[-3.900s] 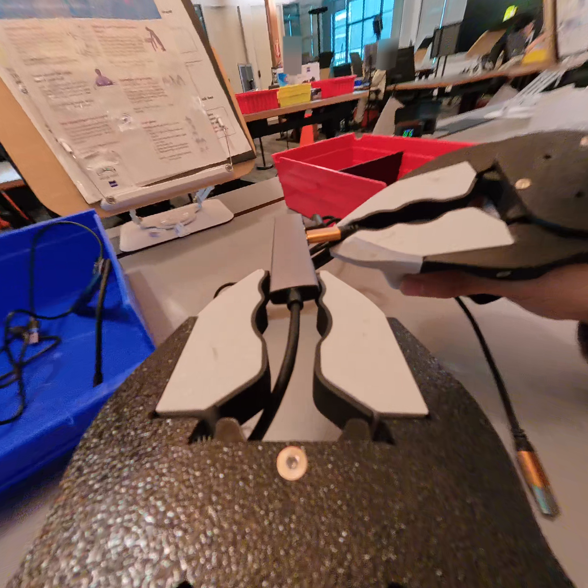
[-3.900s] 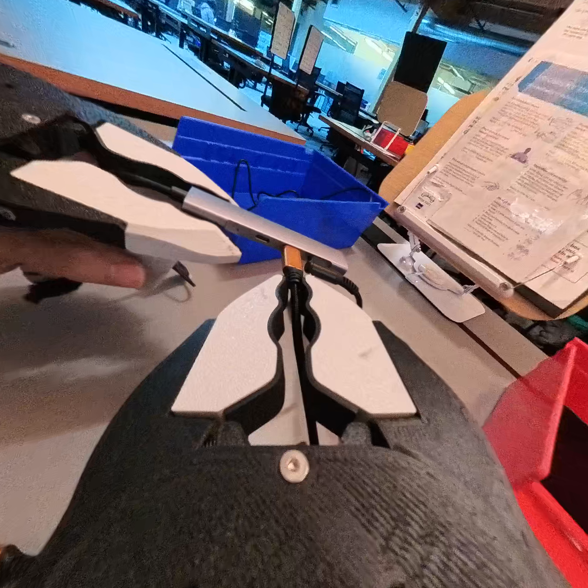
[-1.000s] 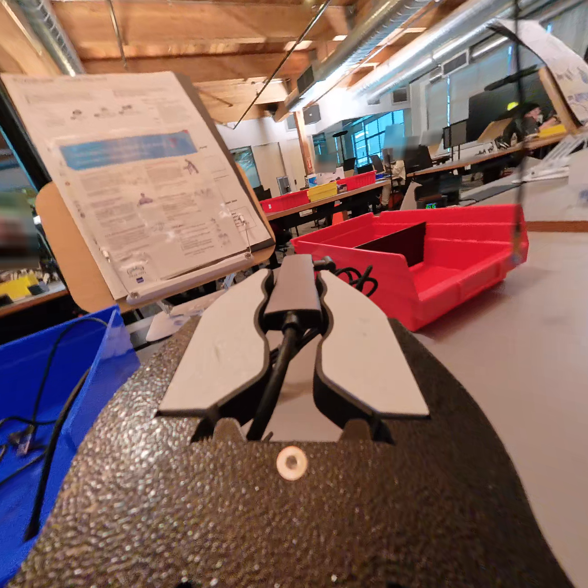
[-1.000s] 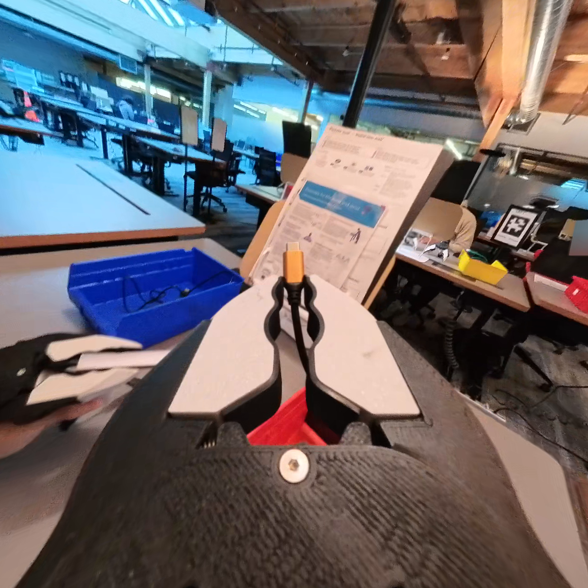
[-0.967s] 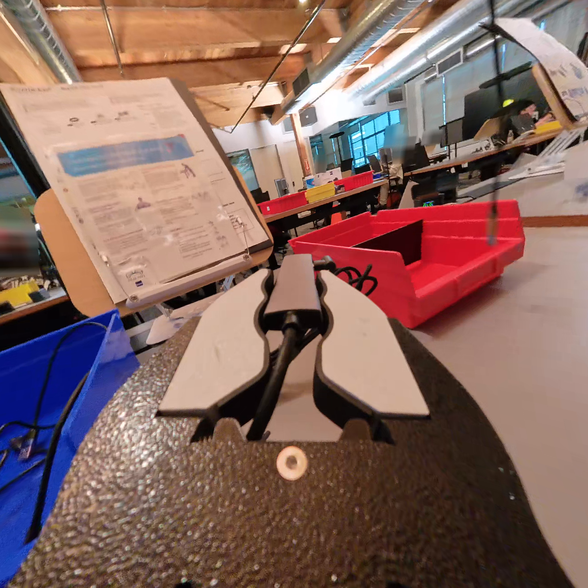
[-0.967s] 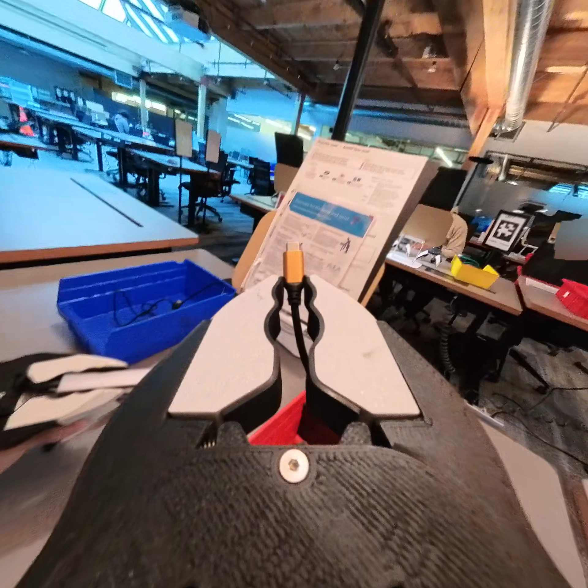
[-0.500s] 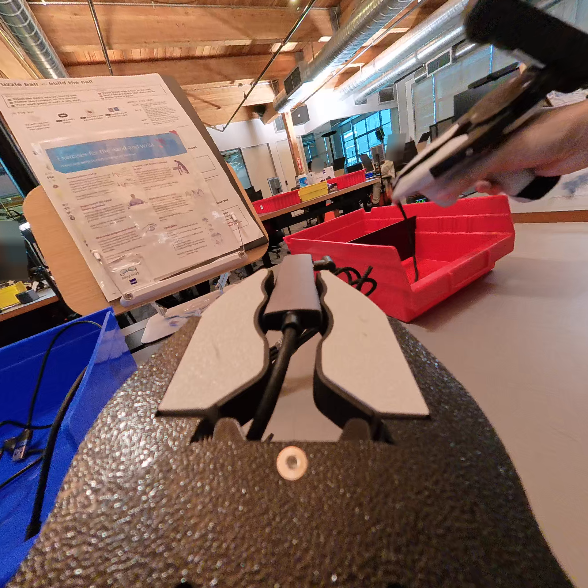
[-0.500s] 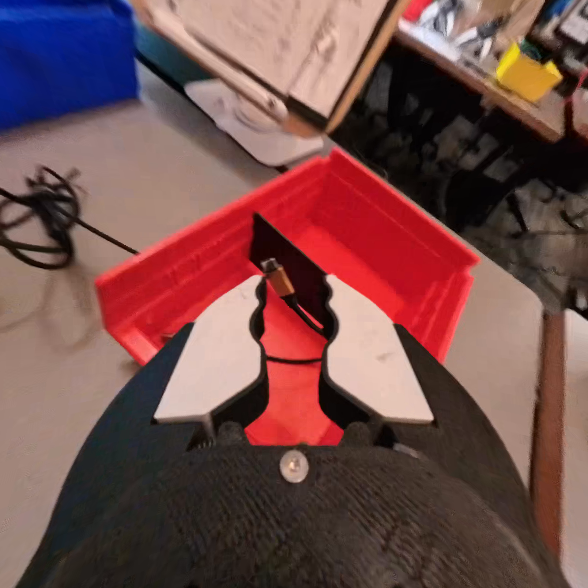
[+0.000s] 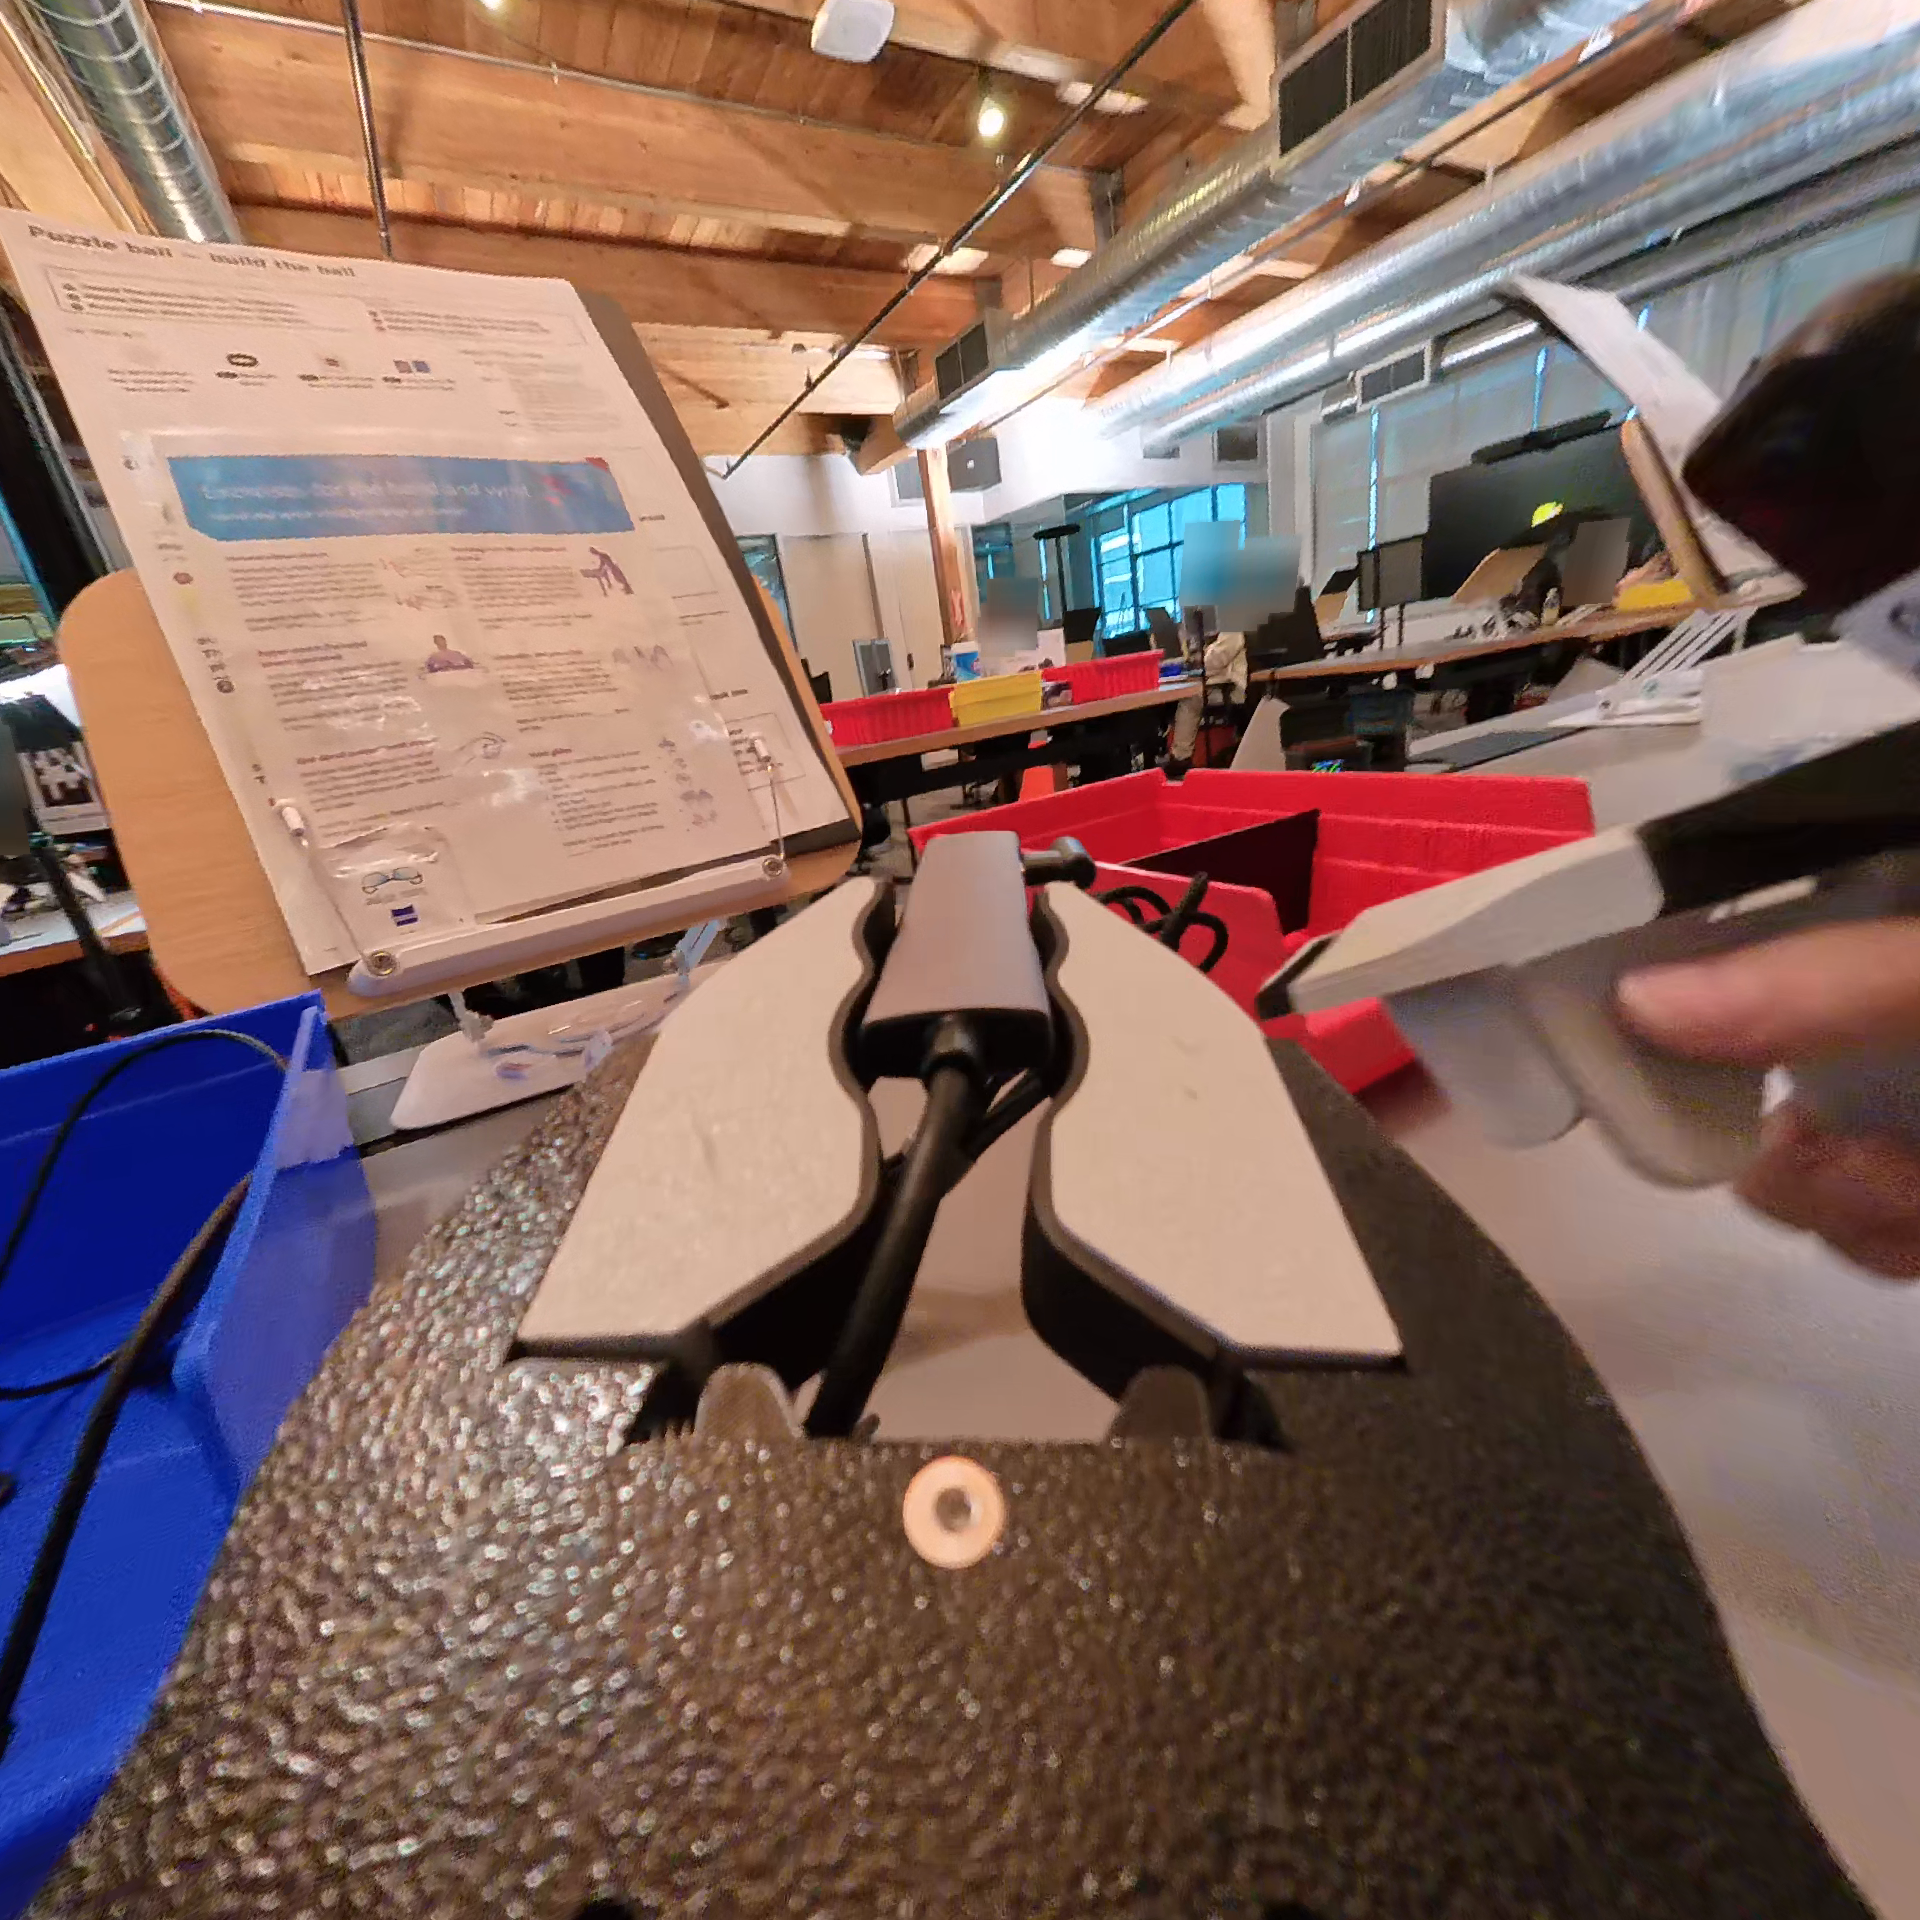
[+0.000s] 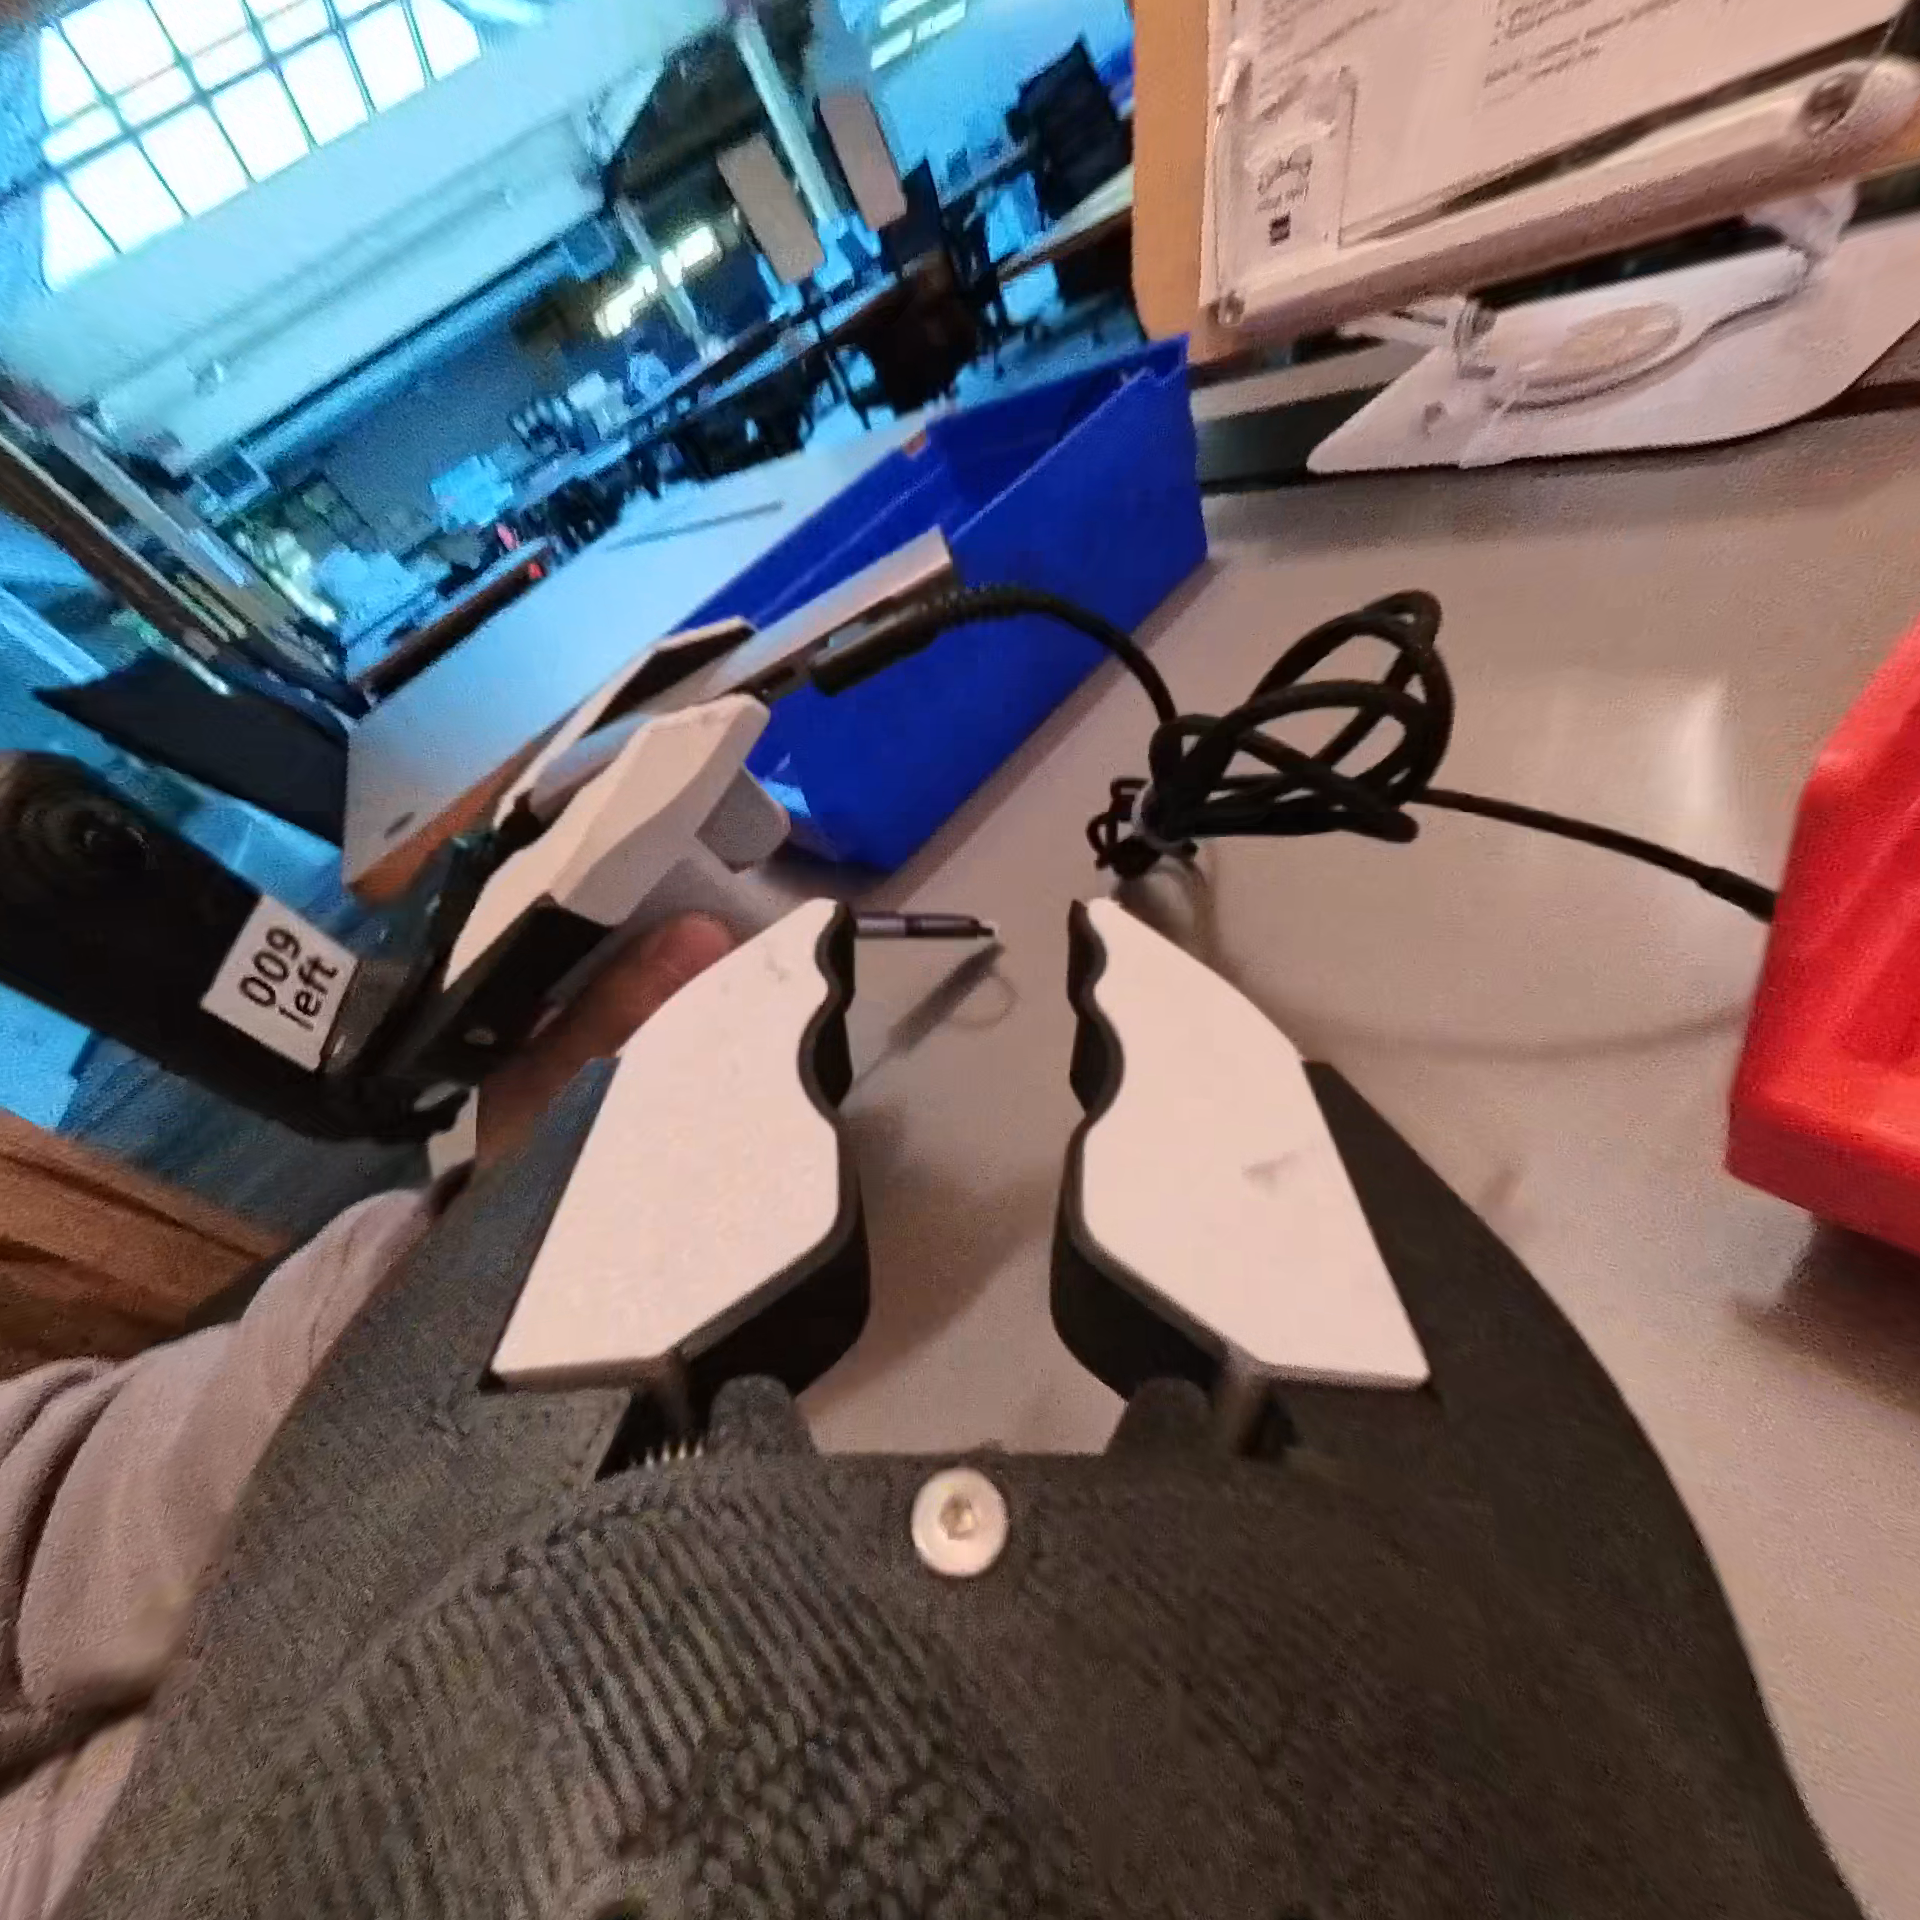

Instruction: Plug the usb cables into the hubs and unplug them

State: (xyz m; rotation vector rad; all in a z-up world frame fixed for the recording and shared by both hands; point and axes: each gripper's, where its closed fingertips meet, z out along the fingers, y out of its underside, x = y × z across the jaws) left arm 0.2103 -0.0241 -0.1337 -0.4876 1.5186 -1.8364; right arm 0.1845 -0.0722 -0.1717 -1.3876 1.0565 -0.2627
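The left gripper (image 9: 961,935) is clamped on the grey hub (image 9: 961,925) — its cable (image 9: 904,1195) trails back between the jaws. The right gripper (image 10: 961,935) gapes empty — a loose plug (image 10: 920,923) lies just beyond its tips.

Your left wrist view looks low along the table (image 9: 1662,1455), facing the red bin (image 9: 1403,831) close ahead. Your right wrist view tilts down, red bin (image 10: 1849,1039) at its right edge. Both share the red bin and blue bin (image 9: 156,1299).
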